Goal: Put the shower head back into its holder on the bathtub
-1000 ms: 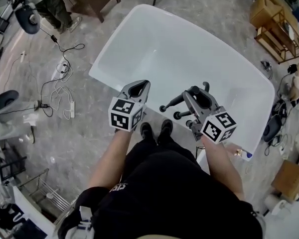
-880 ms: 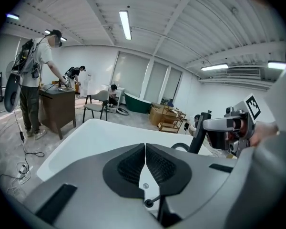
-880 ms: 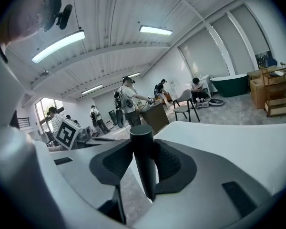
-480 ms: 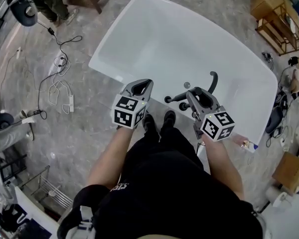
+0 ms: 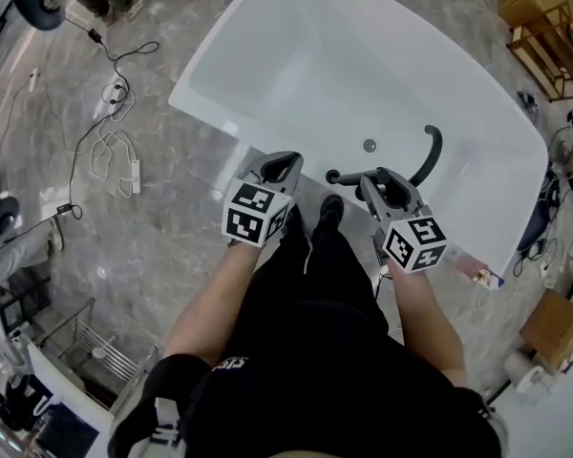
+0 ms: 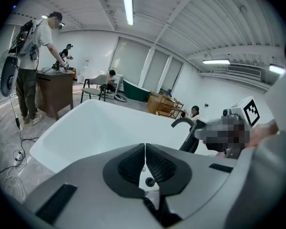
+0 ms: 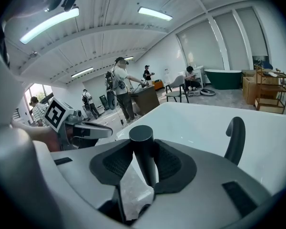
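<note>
My right gripper [image 5: 380,181] is shut on the dark cylindrical shower head [image 5: 346,176], whose stem sticks out to the left over the near rim of the white bathtub [image 5: 210,113]. In the right gripper view the shower head [image 7: 144,149] stands upright between the pads, its flat round end on top. A black curved spout [image 5: 428,156] rises at the tub's near side, right of the round drain [image 5: 369,145]; the spout [image 7: 234,140] also shows at the right of that view. My left gripper [image 5: 279,168] is shut and empty, its pads [image 6: 136,163] meeting. I cannot make out the holder.
The wearer's black shoes [image 5: 329,208] stand against the tub's near side. Cables and a power strip [image 5: 115,151] lie on the marble floor at left. A wooden shelf [image 5: 544,17] stands at the far right, a wire rack [image 5: 86,351] at lower left. A person [image 6: 31,66] works at a desk beyond the tub.
Both grippers have sunk toward the tub's near rim, the shower head still in the right one. The spout and drain have come into the head view.
</note>
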A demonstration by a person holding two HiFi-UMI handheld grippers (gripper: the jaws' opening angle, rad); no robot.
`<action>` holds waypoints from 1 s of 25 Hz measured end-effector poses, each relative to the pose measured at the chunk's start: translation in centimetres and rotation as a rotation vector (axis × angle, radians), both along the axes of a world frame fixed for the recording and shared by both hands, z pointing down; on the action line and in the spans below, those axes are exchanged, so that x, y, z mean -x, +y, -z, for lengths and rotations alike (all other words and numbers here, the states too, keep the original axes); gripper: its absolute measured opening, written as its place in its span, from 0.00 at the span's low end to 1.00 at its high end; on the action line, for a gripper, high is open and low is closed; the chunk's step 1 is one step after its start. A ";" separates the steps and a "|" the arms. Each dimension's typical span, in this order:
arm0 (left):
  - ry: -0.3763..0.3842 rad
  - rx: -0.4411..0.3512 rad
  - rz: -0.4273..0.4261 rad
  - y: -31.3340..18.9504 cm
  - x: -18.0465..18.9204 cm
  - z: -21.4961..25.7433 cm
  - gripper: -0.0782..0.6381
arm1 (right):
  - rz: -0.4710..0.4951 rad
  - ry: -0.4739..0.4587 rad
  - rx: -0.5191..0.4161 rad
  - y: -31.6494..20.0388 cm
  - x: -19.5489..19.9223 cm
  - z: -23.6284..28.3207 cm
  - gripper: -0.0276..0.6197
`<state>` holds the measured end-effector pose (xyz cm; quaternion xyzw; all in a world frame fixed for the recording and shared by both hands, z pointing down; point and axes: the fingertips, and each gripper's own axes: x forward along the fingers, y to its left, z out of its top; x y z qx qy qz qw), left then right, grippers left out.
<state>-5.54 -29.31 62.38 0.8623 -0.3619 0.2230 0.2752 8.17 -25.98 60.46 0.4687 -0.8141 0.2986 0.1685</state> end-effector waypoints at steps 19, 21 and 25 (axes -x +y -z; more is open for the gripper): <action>-0.017 0.154 -0.027 0.7 0.3 -9.5 0.14 | 0.041 0.092 0.088 -0.6 1.5 -10.4 0.28; -0.016 0.158 -0.036 0.4 0.0 -9.9 0.14 | 0.035 0.097 0.097 -0.7 1.3 -11.0 0.28; -0.010 0.163 -0.047 -0.2 0.0 -10.6 0.14 | 0.028 0.106 0.123 -0.8 1.4 -12.5 0.28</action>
